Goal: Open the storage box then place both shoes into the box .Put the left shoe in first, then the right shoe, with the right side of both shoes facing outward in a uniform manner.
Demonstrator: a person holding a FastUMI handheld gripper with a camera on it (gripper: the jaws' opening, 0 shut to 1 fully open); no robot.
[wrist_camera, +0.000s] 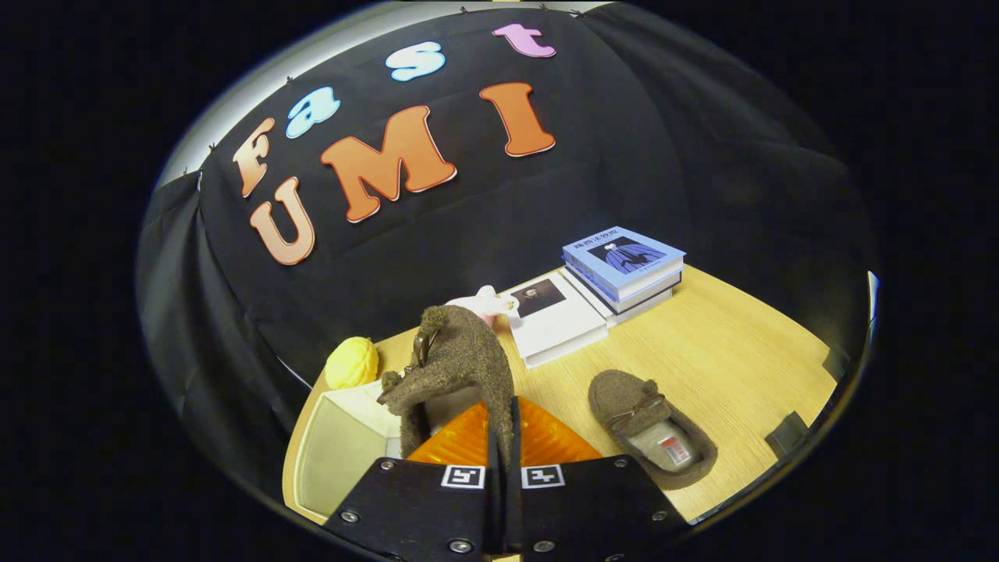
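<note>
Two shoes are in play: one (456,367) hangs toe-up from my gripper (503,437), its fingers pinched together on the heel wall, and the other shoe (652,428) lies flat on the table (734,343) to the right, sole down, well apart from the first. The box (343,445) sits just left of and below the held shoe, and its lid looks already off or swung aside, though I cannot see the whole rim. By my reading this is the first placement, so the held one should be the left shoe; I cannot confirm that from its shape here. To do it well I would ease left until the toe is over the far end of the box, lower slowly, and turn the wrist so the shoe's right side faces outward before it touches the floor of the box. I would keep it close to one wall, leaving room for its mate beside it. The yellow ball (351,363) near the box's far corner is close enough to nudge, so I would stay clear. The books (601,289) far right are no concern.
</note>
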